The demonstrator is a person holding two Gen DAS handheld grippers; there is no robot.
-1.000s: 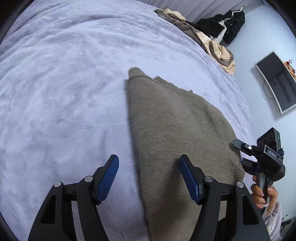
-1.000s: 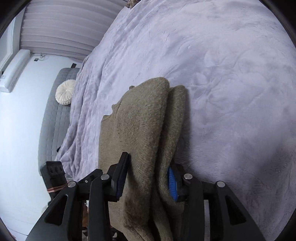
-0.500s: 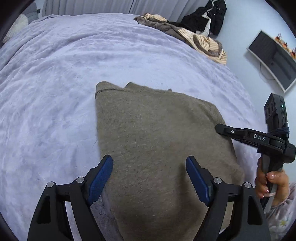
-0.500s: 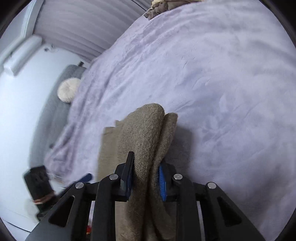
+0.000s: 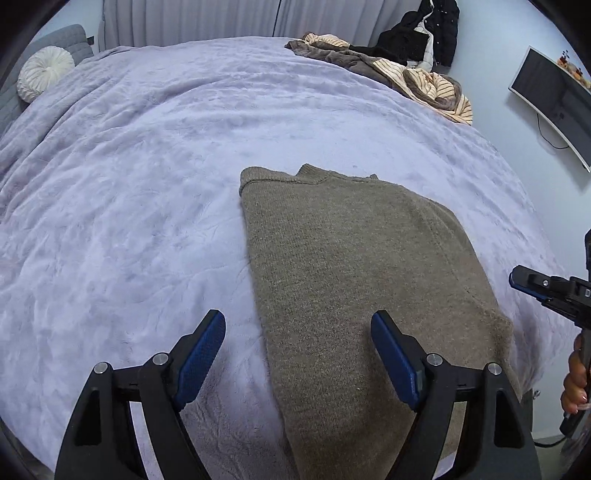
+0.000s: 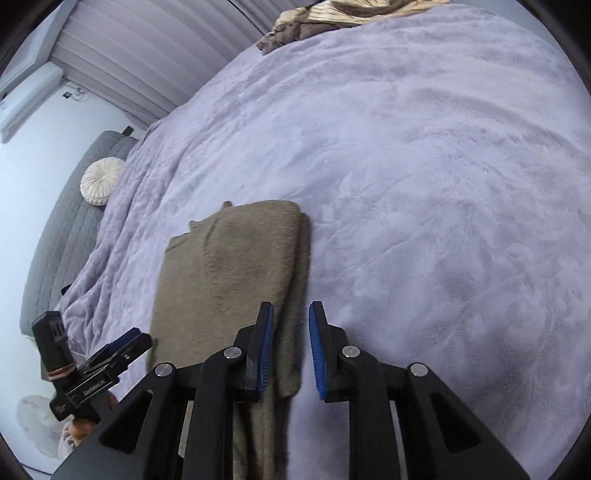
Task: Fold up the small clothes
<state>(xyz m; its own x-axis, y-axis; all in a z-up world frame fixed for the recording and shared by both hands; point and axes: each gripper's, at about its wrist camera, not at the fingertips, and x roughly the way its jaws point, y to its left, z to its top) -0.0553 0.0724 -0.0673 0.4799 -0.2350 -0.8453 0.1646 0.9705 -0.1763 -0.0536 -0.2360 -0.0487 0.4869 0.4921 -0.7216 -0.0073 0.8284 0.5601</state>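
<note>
A brown knit sweater (image 5: pixel 351 277) lies folded lengthwise and flat on the lilac bed blanket (image 5: pixel 147 184). My left gripper (image 5: pixel 299 336) hovers open over the sweater's near left edge, one pad above the blanket and one above the knit, touching neither. In the right wrist view the sweater (image 6: pixel 229 277) has its doubled right edge just below my right gripper (image 6: pixel 291 332). Its jaws stand a narrow gap apart, and the cloth lies beneath them, not pinched. The right gripper (image 5: pixel 532 284) also shows off the sweater's right side, held by a hand (image 5: pixel 574 380).
A pile of striped and brown clothes (image 5: pixel 406 70) lies at the bed's far right, with a black jacket (image 5: pixel 421 33) behind it. A round white cushion (image 5: pixel 44 74) rests on the grey headboard at far left. A monitor (image 5: pixel 554 96) hangs on the right wall.
The right gripper, shut on the sweater's folded edge half a second ago, has lifted off it, and the fold now lies flat. The left gripper widened and drew back, showing more of the bed.
</note>
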